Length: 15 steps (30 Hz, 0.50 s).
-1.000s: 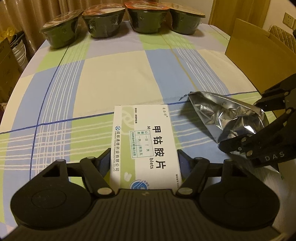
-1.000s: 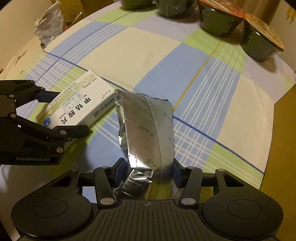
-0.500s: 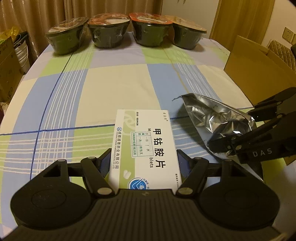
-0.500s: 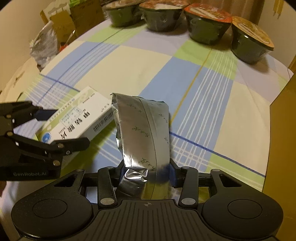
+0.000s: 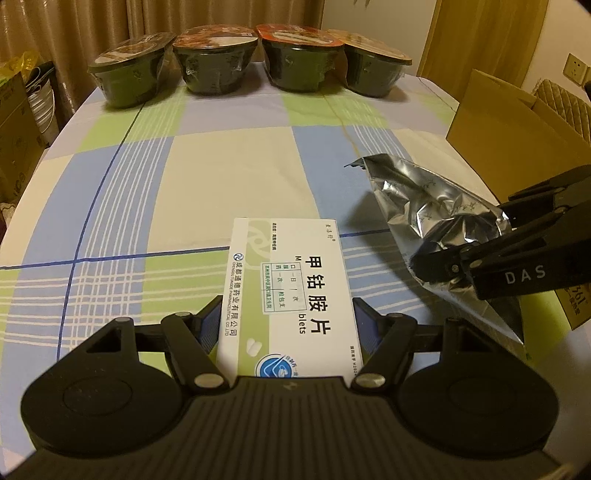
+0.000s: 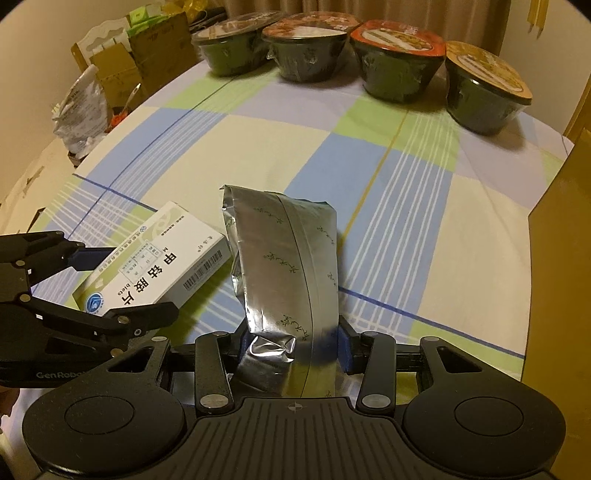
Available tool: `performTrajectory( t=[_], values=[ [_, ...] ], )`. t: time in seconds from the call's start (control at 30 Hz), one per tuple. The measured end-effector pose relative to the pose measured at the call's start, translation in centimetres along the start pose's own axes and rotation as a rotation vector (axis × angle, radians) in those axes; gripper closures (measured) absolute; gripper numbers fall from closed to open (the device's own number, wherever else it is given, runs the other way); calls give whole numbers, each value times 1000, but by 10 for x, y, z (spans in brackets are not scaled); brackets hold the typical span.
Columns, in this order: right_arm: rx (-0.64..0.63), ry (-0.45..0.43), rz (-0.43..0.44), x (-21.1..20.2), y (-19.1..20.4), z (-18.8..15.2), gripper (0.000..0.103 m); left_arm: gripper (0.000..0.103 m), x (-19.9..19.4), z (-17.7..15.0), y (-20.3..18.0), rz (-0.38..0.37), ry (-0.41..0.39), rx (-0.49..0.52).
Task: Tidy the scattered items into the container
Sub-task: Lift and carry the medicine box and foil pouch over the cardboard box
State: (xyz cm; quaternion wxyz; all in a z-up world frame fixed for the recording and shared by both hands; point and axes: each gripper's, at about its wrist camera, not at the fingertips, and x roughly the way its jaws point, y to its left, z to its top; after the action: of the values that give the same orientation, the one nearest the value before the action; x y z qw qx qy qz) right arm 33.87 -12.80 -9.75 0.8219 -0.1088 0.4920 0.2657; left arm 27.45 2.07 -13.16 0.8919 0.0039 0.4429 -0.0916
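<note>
Left gripper (image 5: pixel 288 325) clamping medicine box (image 5: pixel 290 295), right gripper (image 6: pixel 291 343) seemingly pinching foil pouch (image 6: pixel 288 258)

A bench with a checked cloth (image 5: pixel 229 162) in blue, green and cream fills the room's middle. Brown curtains (image 5: pixel 74 33) hang at 12 o'clock, cardboard boxes (image 6: pixel 147 55) stand at 10 o'clock, under warm dim light.
</note>
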Motion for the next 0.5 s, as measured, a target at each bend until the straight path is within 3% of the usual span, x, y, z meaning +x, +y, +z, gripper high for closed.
performTrajectory(
  t=[0.5],
  values=[
    [11,-13,-7,-2,-1,-1,57,36,1,0,0,30,4,-1]
  ],
)
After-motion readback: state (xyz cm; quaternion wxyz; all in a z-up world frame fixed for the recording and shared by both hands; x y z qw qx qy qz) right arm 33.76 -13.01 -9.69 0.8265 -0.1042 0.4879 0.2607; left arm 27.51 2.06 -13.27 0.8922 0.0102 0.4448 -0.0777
